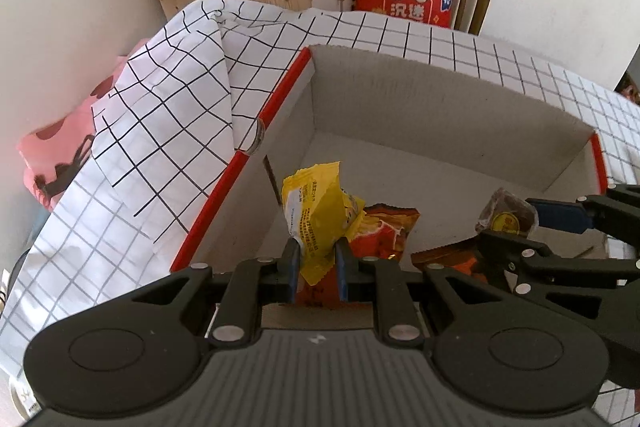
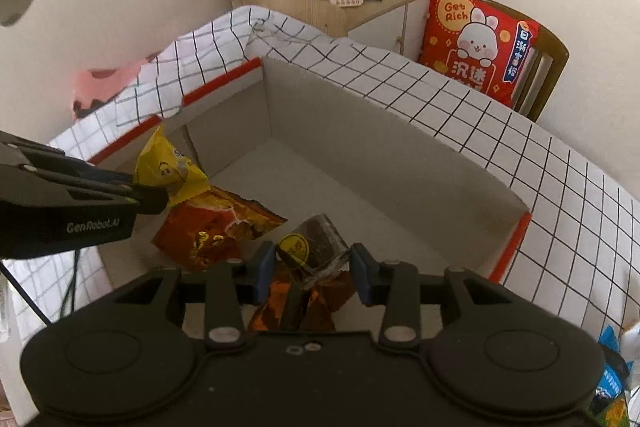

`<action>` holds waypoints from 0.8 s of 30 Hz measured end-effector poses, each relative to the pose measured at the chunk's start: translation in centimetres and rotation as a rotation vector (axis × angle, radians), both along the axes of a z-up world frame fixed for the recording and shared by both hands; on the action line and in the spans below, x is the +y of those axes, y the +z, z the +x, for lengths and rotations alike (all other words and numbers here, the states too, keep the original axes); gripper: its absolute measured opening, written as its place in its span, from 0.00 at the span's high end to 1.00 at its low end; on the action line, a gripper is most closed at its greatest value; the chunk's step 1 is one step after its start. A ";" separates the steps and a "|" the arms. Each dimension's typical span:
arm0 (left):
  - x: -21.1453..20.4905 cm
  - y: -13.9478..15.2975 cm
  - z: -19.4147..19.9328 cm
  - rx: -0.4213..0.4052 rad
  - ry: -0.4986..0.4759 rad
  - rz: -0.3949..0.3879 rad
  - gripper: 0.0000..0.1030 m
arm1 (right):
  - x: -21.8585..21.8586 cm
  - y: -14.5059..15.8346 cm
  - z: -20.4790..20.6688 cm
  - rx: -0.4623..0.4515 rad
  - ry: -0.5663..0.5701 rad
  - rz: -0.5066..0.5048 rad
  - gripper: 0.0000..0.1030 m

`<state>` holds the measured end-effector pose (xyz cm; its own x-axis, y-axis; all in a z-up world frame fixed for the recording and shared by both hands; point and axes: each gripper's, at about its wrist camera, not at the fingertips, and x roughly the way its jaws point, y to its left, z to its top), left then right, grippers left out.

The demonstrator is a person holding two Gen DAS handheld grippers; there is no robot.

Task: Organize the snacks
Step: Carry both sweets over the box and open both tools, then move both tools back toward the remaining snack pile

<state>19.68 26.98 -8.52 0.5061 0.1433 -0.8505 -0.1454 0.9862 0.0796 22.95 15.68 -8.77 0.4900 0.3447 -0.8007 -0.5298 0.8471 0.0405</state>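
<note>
Two snack packets (image 2: 216,227) lie in the box (image 2: 360,131), near-left.

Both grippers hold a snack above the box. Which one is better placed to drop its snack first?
Probably the right gripper: its brown snack hangs over bare box floor. The left gripper holds its yellow packet right above the orange packet.

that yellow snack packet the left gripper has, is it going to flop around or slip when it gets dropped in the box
Probably floppy: the yellow packet is crumpled and folds over above the left gripper, whose jaws pinch only its lower edge. It looks light, likely a thin film wrapper, so it may slide a little if bumped. Inside the cardboard box it should land softly rather than roll.
</note>
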 end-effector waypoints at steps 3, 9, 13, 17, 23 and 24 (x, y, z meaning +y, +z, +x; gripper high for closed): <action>0.0 -0.6 0.4 0.020 -0.004 0.008 0.83 | 0.4 -0.5 0.3 0.015 0.003 -0.010 0.62; 0.0 -1.0 0.7 0.025 -0.006 0.010 0.83 | 0.6 -1.3 0.3 0.031 0.003 -0.035 0.62; -0.2 -1.0 0.7 0.028 -0.002 0.004 0.82 | 0.4 -1.4 0.4 0.041 -0.011 -0.036 0.61; -0.2 -0.9 0.3 0.026 0.003 -0.017 0.80 | 0.0 -1.1 0.1 0.040 -0.018 -0.021 0.54; -0.3 -0.1 -0.7 0.007 0.006 -0.052 0.74 | -1.3 0.4 -1.0 0.023 -0.023 0.023 0.50; -0.3 0.1 -1.0 0.003 0.006 -0.057 0.74 | -1.5 0.7 -1.2 0.016 -0.023 0.029 0.49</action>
